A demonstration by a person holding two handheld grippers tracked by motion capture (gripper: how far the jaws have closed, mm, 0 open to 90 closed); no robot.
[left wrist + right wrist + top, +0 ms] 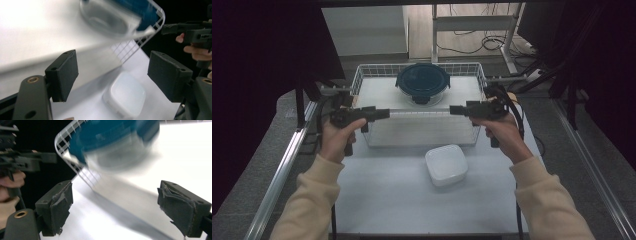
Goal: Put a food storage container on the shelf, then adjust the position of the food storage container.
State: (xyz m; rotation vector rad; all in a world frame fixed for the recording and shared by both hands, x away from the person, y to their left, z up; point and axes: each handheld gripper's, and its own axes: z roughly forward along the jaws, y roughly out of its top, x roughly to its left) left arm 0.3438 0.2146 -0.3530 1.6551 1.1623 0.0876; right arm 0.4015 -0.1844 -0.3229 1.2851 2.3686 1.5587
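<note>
Jaws of my left gripper [384, 114] and right gripper [453, 109] stand released, holding nothing, facing each other across the wire basket [362, 75] at the worktop's far edge. Inside it sits the blue-lidded container [422, 80]. I would approach level and grasp both sides evenly.

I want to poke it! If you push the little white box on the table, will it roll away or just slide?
The white box would probably slide, not roll: it looks low, squarish and flat on the table. Its smooth, plastic-looking surface might be slippery. It is likely light, though what's inside is hidden.
</note>
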